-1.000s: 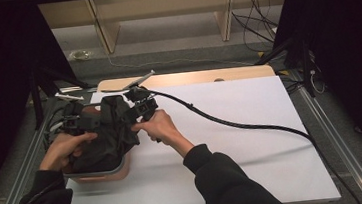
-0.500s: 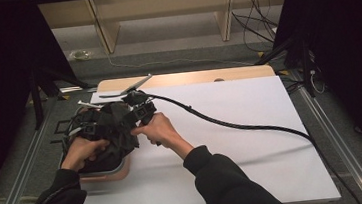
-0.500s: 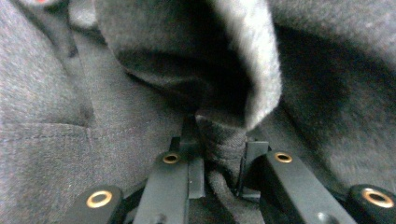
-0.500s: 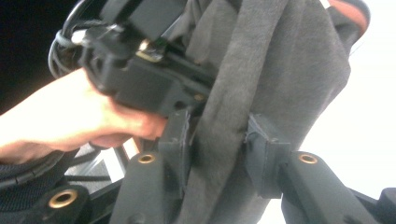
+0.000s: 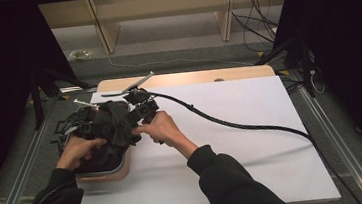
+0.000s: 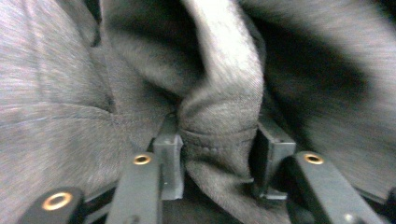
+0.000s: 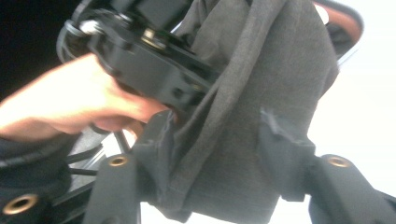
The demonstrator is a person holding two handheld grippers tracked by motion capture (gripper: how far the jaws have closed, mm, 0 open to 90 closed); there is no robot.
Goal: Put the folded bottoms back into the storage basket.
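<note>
Left tongs pinch fold of grey cloth. Right tongs pinch same cloth from other side. Cloth bunched between both tongs, above tub on worktop.

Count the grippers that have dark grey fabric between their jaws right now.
2. The left gripper has a fold of the dark grey fabric garment between its jaws above the orange-rimmed tub; the right gripper has another part between its jaws, beside the left.
</note>
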